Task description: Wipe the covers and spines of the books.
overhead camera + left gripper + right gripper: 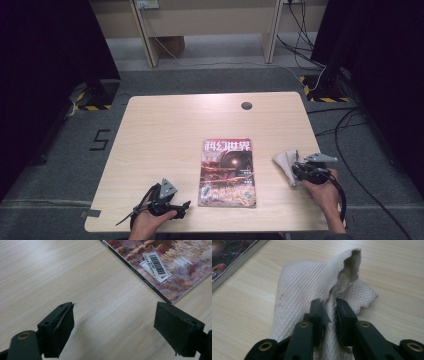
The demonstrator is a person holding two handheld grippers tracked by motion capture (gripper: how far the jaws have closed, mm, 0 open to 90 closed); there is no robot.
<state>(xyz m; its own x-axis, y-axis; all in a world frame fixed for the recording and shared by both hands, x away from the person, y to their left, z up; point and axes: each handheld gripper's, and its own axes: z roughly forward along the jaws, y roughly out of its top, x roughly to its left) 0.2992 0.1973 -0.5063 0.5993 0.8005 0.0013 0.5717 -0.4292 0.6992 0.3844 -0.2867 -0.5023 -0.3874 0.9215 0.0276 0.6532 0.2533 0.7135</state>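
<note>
Cloth [312,285] fold pinched between right gripper [331,308] jaws.

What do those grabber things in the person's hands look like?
Both are black. The left gripper and right gripper each carry a grey three-cornered plate on top and trail a black cable. Each has two flat black jaws on arms with brass-coloured rivets. No sleeves show.

The white cloth [304,287], quilted in a fine diamond pattern, lies crumpled on the wooden table to the right of the magazine [228,172]. A raised fold of it stands pinched between the jaws of the right gripper [330,312], and the rest spreads flat ahead of them, faintly stained.
</note>
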